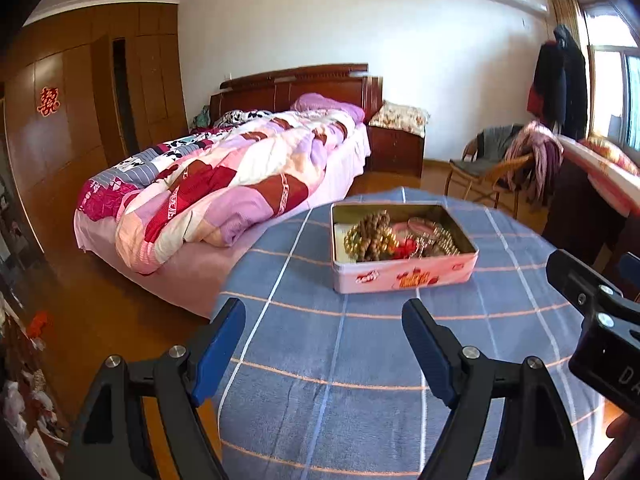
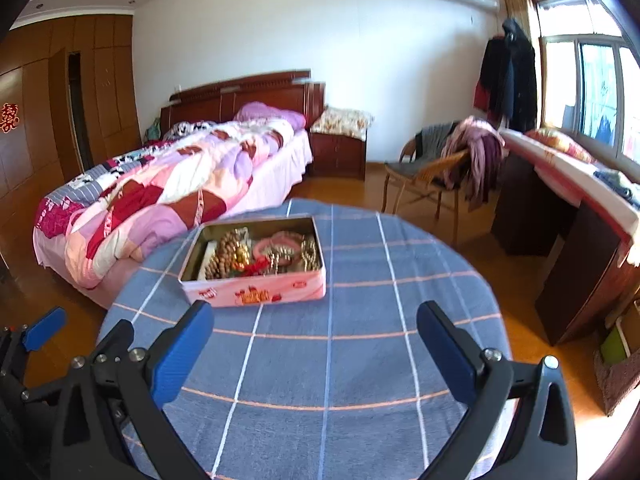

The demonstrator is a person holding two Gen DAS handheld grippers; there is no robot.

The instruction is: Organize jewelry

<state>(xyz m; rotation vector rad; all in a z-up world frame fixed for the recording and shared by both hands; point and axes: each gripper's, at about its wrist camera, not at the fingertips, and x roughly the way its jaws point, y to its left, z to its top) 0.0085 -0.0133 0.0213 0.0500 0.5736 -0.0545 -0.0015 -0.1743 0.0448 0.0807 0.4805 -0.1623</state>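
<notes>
One rectangular metal tin [image 1: 404, 276] holds beaded jewelry [image 1: 372, 240].

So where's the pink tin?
The tin sits on the blue cloth, ahead of both open grippers, bed to its left.

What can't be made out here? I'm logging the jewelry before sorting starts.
- Pieces in the tin: tangled and too small to count, both views.
- Tin floor: hidden under beads.
- Printing on the tin's side: blurred.
- Right tongs: cut off by the left view's edge.
</notes>
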